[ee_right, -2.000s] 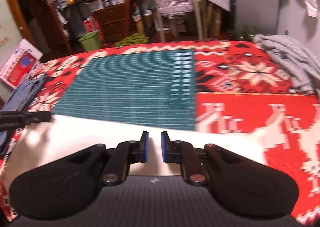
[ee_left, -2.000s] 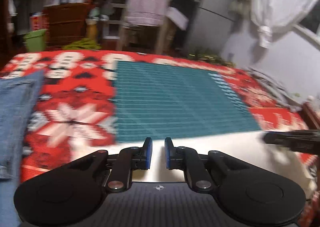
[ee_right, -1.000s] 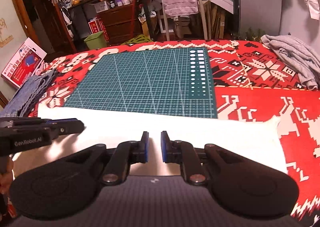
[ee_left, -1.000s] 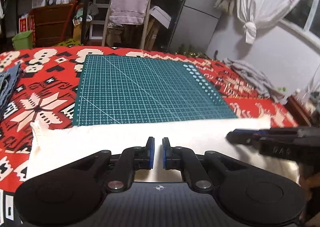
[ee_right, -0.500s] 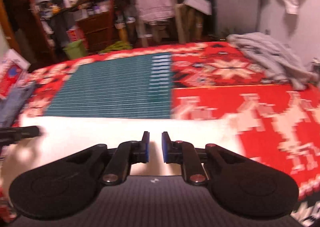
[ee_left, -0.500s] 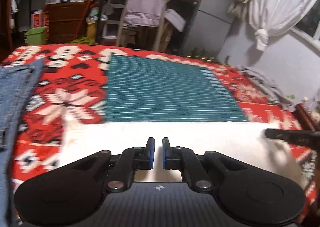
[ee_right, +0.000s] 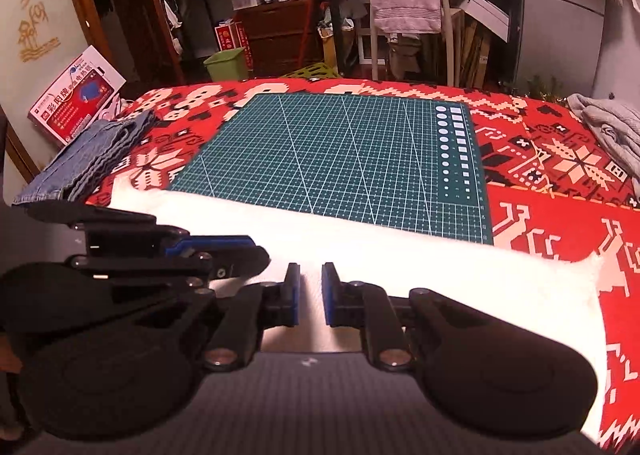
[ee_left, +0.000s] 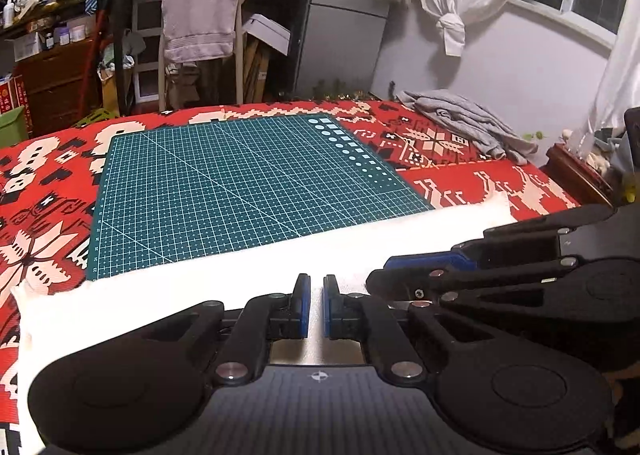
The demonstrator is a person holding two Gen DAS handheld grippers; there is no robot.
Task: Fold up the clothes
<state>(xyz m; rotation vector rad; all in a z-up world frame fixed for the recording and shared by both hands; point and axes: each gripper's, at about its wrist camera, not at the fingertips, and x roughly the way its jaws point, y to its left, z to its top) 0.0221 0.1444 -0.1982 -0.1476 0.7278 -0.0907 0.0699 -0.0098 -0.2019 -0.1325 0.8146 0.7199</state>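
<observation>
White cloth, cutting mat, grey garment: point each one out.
white cloth [ee_left: 200, 295]: left wrist view, its flat middle.
cutting mat [ee_right: 340, 159]: right wrist view, grid centre.
grey garment [ee_left: 460, 115]: left wrist view, crumpled middle.

A bed covered by a red blanket [ee_right: 552, 215] with white and black snowflake patterning carries everything here. A green gridded cutting mat [ee_right: 340, 159] lies flat at its middle. Seen from the foot, a white garment [ee_right: 440, 267] stretches along the near edge at 6 o'clock, its far hem overlapping the mat. Folded blue jeans [ee_right: 80, 163] sit at 9 o'clock, and a crumpled grey garment [ee_left: 468, 119] lies at 2 o'clock.
</observation>
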